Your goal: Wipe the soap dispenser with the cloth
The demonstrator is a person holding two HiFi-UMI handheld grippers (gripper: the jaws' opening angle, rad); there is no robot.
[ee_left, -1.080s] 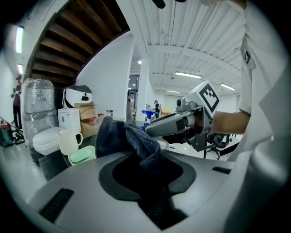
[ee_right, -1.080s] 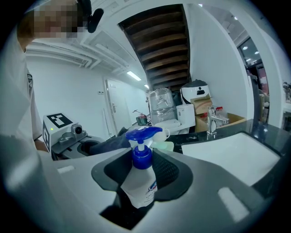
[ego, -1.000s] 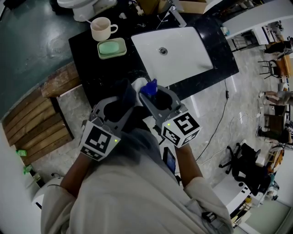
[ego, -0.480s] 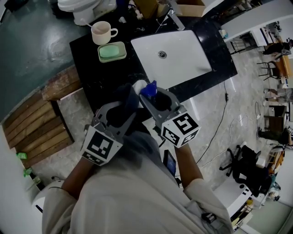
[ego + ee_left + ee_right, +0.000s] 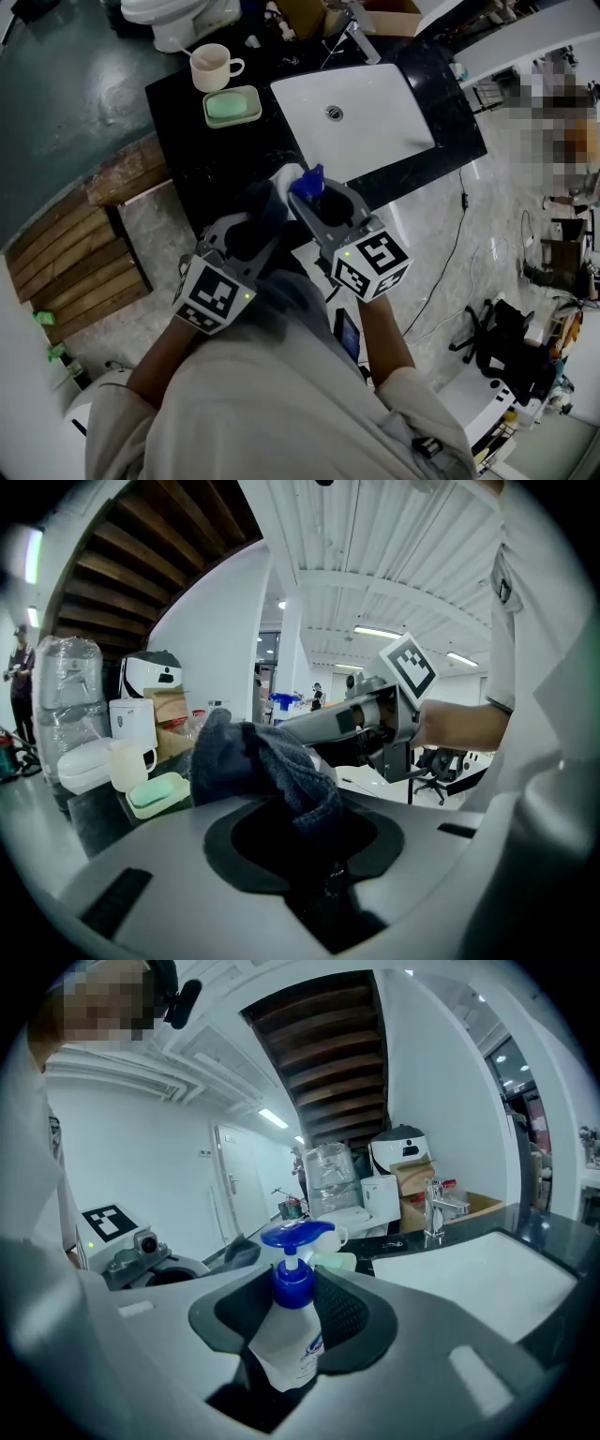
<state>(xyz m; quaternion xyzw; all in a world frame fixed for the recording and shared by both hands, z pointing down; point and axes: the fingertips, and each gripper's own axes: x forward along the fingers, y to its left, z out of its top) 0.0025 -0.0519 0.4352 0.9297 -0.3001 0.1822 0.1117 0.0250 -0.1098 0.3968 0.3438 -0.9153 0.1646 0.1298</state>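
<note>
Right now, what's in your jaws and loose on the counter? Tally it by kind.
Soap dispenser: 1, in the right gripper's jaws
Cloth: 1, in the left gripper's jaws
Mug: 1, on the counter
Soap dish: 1, on the counter
Total: 4

The soap dish (image 5: 232, 106) lies on the counter (image 5: 211, 164) left of the sink (image 5: 384, 112), the mug (image 5: 208, 66) behind it. The cloth (image 5: 258, 202) is just left of the soap dispenser (image 5: 305, 180).
</note>
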